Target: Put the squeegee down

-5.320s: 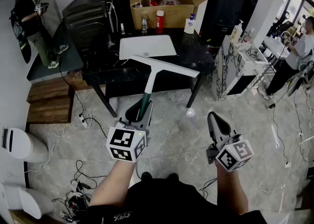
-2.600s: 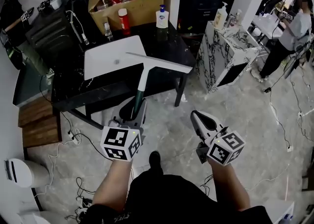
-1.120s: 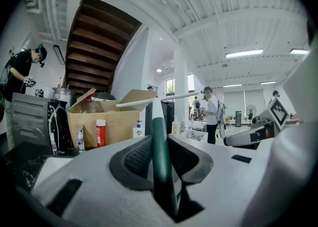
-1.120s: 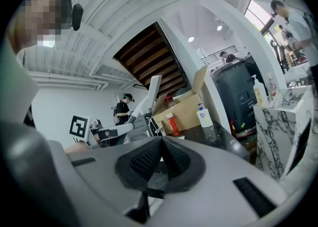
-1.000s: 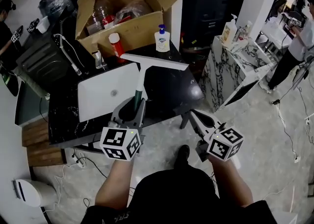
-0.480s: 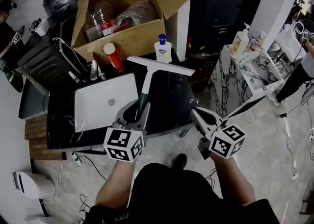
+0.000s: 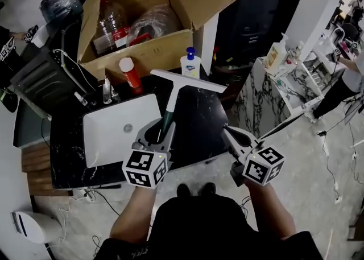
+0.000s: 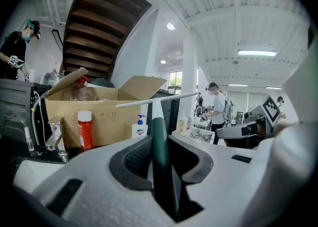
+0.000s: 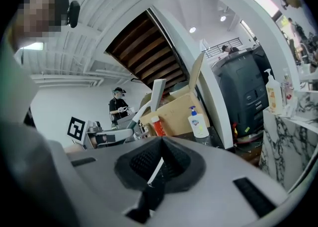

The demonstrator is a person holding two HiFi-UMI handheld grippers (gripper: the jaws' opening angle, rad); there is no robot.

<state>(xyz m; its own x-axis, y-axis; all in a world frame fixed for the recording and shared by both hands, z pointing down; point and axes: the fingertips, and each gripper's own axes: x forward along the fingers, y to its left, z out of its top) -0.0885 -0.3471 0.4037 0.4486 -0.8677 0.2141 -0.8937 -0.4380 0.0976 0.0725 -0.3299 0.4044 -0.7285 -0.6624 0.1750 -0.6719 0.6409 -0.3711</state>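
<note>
Reviewing the head view: the left gripper is clamped on the green handle of the squeegee, which is carried over the black counter with its blade toward the cardboard box. The right gripper hangs beside it and carries nothing. Left gripper view: both jaws press on the handle, and the blade is aloft, resting on nothing. Right gripper view: the jaws are closed together and empty. Assessment: 0 of the put-down is done; lowering and release remain.
</note>
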